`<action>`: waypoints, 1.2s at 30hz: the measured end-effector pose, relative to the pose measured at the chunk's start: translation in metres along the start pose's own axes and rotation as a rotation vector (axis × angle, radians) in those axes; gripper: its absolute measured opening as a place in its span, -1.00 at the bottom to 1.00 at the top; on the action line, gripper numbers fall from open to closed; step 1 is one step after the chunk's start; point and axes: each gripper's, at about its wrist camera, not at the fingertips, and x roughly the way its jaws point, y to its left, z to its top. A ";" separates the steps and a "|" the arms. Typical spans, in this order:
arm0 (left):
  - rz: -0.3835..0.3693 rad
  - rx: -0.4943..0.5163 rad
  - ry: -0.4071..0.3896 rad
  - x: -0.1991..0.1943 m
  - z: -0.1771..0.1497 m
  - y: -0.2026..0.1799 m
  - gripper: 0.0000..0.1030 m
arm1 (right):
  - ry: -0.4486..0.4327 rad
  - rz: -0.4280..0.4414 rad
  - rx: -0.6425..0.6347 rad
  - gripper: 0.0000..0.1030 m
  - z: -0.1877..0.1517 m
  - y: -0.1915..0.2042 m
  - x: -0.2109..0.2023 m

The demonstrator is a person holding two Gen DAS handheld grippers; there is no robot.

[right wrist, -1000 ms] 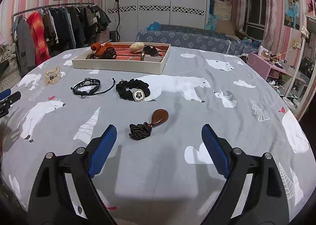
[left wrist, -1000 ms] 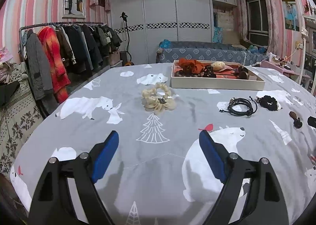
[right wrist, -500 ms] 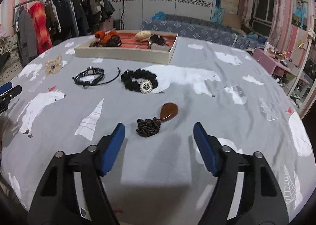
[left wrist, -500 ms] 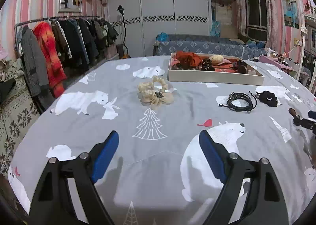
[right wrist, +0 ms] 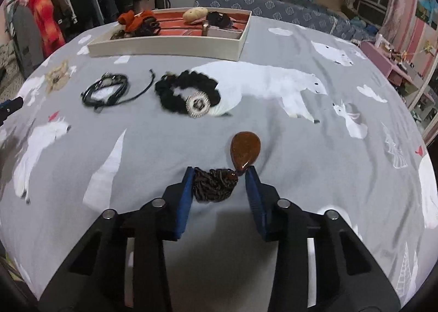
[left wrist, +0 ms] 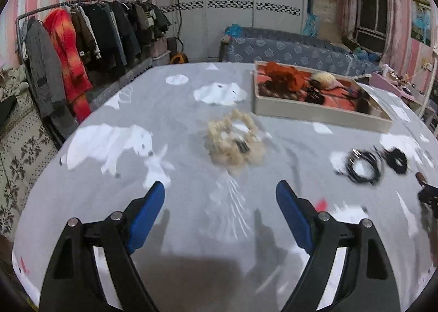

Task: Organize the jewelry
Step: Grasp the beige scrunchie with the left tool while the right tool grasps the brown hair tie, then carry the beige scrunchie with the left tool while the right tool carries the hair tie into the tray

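Note:
My right gripper [right wrist: 220, 175] is low over the bed, its jaws half closed around the bunched dark chain [right wrist: 215, 184] of a necklace with a brown teardrop pendant [right wrist: 245, 149]; the left pad touches the chain, the right stands just apart. Beyond lie a black scrunchie with a silver charm [right wrist: 187, 92] and a black cord bracelet [right wrist: 106, 90]. My left gripper [left wrist: 220, 199] is open and empty above the bedsheet, short of a cream scrunchie [left wrist: 234, 142]. The cream jewelry tray [right wrist: 169, 49] holds several items; it also shows in the left wrist view [left wrist: 314, 112].
Everything lies on a grey polar-bear bedsheet [left wrist: 131, 145]. A clothes rack [left wrist: 76, 46] stands to the left of the bed, a blue sofa [left wrist: 287, 49] behind it, a pink side table [right wrist: 388, 65] to the right. The bracelet [left wrist: 362, 165] and black scrunchie [left wrist: 397, 160] show in the left view.
My right gripper has moved forward and down onto the necklace and its jaws have narrowed around the chain. My left gripper has advanced toward the cream scrunchie, staying open.

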 end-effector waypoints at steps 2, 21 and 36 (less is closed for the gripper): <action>0.022 0.004 -0.002 0.015 0.012 0.004 0.59 | 0.002 -0.007 0.008 -0.45 0.009 -0.007 0.007; 0.014 0.067 0.108 0.093 0.071 -0.002 -0.84 | -0.046 0.010 0.030 -0.51 0.084 -0.039 0.038; -0.089 0.066 -0.084 0.098 0.170 -0.077 -0.85 | -0.237 0.118 0.045 -0.51 0.194 -0.022 0.022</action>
